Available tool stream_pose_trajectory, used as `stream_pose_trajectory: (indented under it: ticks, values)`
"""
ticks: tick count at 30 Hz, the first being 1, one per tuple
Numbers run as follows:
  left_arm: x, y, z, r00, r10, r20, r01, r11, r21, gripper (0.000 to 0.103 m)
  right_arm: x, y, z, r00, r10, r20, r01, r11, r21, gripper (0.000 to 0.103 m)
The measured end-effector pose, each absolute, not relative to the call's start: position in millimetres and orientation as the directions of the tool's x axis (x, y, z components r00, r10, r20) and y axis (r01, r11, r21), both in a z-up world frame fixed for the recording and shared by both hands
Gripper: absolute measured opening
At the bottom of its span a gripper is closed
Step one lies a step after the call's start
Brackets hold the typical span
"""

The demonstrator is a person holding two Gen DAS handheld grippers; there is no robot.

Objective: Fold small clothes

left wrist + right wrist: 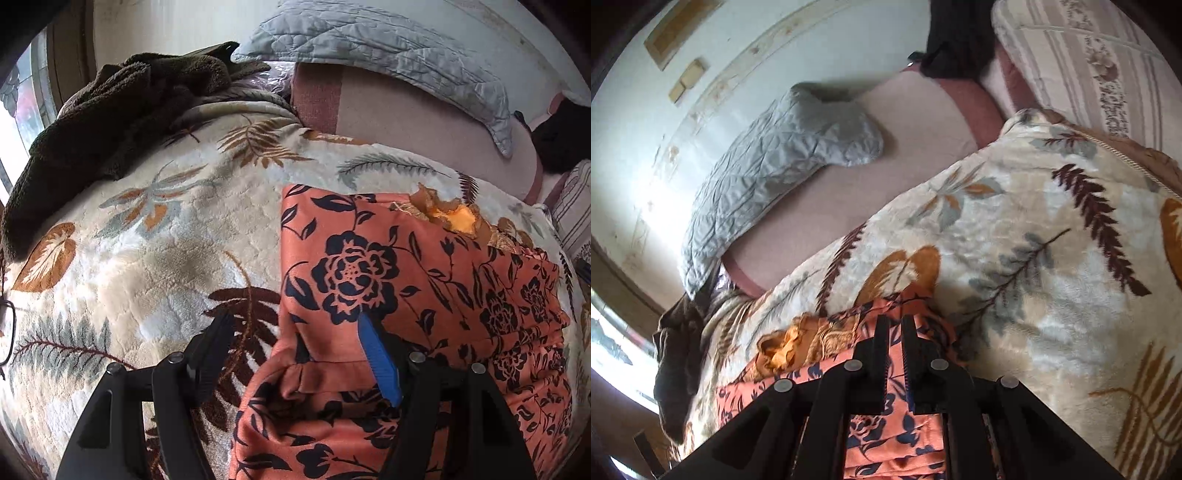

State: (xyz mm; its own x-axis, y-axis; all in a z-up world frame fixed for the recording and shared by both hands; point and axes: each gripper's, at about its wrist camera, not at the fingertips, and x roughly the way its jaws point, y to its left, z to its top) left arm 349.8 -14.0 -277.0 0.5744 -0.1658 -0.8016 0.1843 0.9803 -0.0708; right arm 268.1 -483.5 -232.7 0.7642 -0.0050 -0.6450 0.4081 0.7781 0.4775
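An orange garment with dark blue flowers (pixel 354 266) lies on a cream leaf-print blanket (pixel 166 240). A yellow-orange frilled piece (pixel 450 218) pokes out at its far edge. My left gripper (pixel 295 317) stands open over the garment's near left corner. Its blue-padded finger (pixel 376 362) rests on the cloth and the other finger is over the blanket. A bunched fold of the garment rises between them. In the right wrist view my right gripper (pixel 895 321) is shut on the edge of the same garment (pixel 820 373), beside the frilled piece (pixel 779 350).
A dark brown fleece (pixel 110 110) is heaped at the blanket's far left. A grey quilted cover (pixel 369 44) lies on the pink sheet (pixel 406 118) by the wall. A striped pillow (pixel 1089 55) and a black item (pixel 956 33) sit at the head. Glasses (pixel 7 332) lie at the left edge.
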Motion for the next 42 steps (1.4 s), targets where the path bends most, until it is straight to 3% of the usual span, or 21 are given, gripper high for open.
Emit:
stream_pose_trajectory:
  ticks: [7, 9, 20, 27, 35, 42]
  values:
    - [350.0, -42.6, -300.2, 0.513, -0.131, -0.848, 0.278, 0.960, 0.020, 0.070, 333.0, -463.8, -296.9, 0.613, 0.029, -0.790, 0.459, 0.800, 0.386, 0.009]
    - [352.7, -42.4, -307.0, 0.496, -0.139, -0.857, 0.277, 0.961, 0.005, 0.072, 341.6, -471.4, -313.2, 0.618, 0.040, -0.785, 0.470, 0.781, 0.410, 0.007]
    - [351.6, -37.9, -293.1, 0.537, -0.137, -0.833, 0.255, 0.967, 0.006, 0.073, 309.5, -455.7, -265.0, 0.634, 0.075, -0.770, 0.404, 0.816, 0.413, 0.009]
    - [347.5, -38.4, -295.7, 0.546, -0.121, -0.829, 0.258, 0.966, 0.029, 0.073, 295.0, -433.3, -301.5, 0.441, 0.089, -0.893, 0.439, 0.846, 0.302, 0.010]
    - [348.0, -39.3, -296.4, 0.549, -0.113, -0.828, 0.252, 0.967, 0.035, 0.073, 290.1, -405.6, -276.7, 0.499, 0.090, -0.862, 0.361, 0.883, 0.301, 0.010]
    - [351.1, -42.4, -299.6, 0.547, -0.101, -0.831, 0.250, 0.967, 0.047, 0.073, 321.8, -353.8, -289.7, 0.465, 0.240, -0.852, 0.212, 0.905, 0.370, 0.009]
